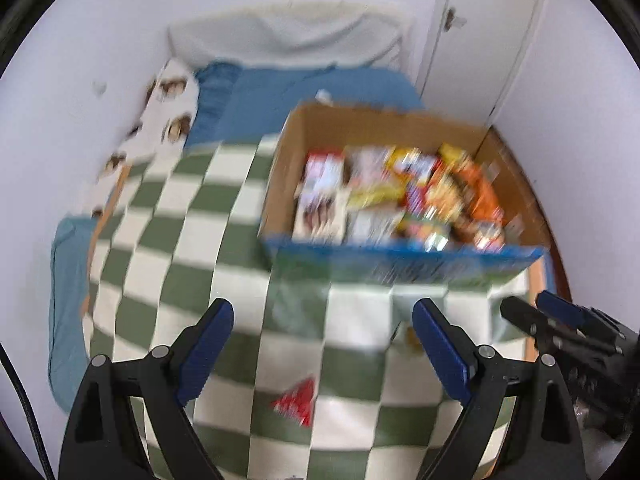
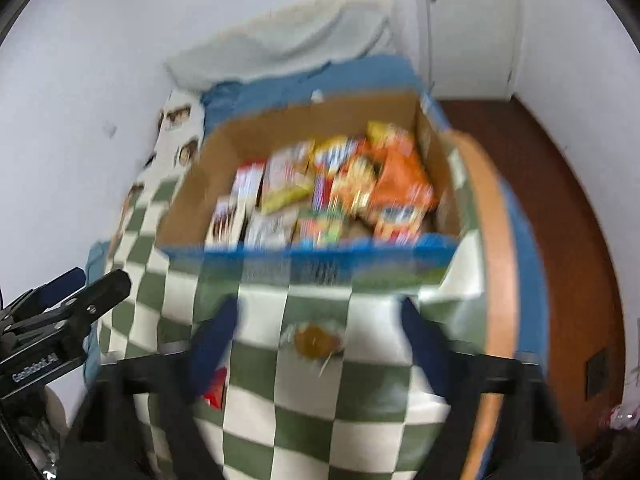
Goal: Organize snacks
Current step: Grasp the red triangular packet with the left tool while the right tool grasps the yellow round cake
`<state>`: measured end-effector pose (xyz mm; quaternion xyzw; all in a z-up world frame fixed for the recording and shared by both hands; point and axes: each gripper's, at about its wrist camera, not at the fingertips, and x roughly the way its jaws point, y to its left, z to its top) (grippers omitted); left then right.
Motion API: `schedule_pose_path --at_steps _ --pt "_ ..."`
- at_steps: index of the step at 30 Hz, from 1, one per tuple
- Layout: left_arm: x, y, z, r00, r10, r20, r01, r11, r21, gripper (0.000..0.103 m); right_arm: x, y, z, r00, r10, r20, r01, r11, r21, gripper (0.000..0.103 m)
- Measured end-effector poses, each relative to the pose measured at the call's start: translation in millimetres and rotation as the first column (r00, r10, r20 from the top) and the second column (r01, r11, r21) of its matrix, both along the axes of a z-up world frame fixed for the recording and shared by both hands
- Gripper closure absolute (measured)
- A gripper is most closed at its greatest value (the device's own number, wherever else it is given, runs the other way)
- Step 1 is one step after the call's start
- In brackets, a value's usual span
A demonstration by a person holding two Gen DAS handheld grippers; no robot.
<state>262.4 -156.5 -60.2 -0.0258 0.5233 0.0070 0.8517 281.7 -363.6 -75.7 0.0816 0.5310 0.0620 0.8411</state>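
Item: snack box [image 1: 288,184], open cardboard with a blue printed front wall. We find it in the upper right of the left wrist view and at upper centre of the right wrist view. It stands on a green-and-white checked blanket [image 1: 200,208] spread over a bed.

Contents: mixed snacks [image 1: 400,196], packed close. We make out white cartons at the left, yellow packets in the middle, and orange bags at the right. Motion blur hides the labels.

Loose on the blanket, below the box in both views: a red packet [image 1: 298,400], lower centre of the left wrist view; a small round brownish item in clear wrap [image 2: 314,340], centre of the right wrist view. We cannot tell what it is.

Left tongs [image 1: 322,344]: spread wide, nothing between the blue pads, above the blanket with the red packet lying under the gap.

Right tongs [image 2: 316,332]: blurred, pads apart, nothing pinched; the wrapped item lies on the blanket in the gap, and we see no pad touching it.

Surroundings: blue sheet [image 1: 320,88] and a white pillow [image 1: 288,32] at the top of frame, white wall, reddish floor [image 2: 560,200] at the right.
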Motion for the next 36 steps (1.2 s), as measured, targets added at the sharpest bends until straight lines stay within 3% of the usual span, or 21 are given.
schedule_pose_path --at_steps 5,11,14,18,23,30,33,36 --pt "-19 26 -58 0.988 0.072 -0.135 -0.067 0.997 0.041 0.011 9 15 -68 0.993 0.041 -0.107 -0.039 0.999 0.018 0.038" --pt "-38 48 -110 0.961 0.103 -0.258 -0.101 0.995 0.020 0.011 28 45 -130 0.973 0.115 -0.201 -0.122 0.992 -0.026 0.042" --pt "-38 48 -124 0.953 0.092 -0.289 -0.093 0.996 0.008 0.011 32 62 -157 0.957 0.157 -0.242 -0.183 0.979 -0.090 0.055" --pt "-33 44 -146 0.934 0.068 -0.350 -0.078 0.997 -0.013 0.011 27 75 -164 0.950 0.211 -0.232 -0.253 0.952 -0.170 0.058" --pt "-30 38 -170 0.910 0.054 -0.411 -0.070 0.997 -0.026 0.011 1 72 -159 0.936 0.242 -0.255 -0.286 0.946 -0.152 0.058" --pt "-23 26 -191 0.903 0.022 -0.429 -0.032 0.999 -0.018 0.011 -48 54 -167 0.928 0.219 -0.303 -0.257 0.962 -0.092 0.058" --pt "-23 18 -197 0.905 0.004 -0.426 -0.002 1.000 0.006 0.035 -54 49 -174 0.933 0.189 -0.305 -0.220 0.973 -0.071 0.058" --pt "-25 13 -199 0.909 -0.006 -0.416 0.011 1.000 0.009 0.049 -57 45 -179 0.938 0.163 -0.305 -0.189 0.980 -0.059 0.058"
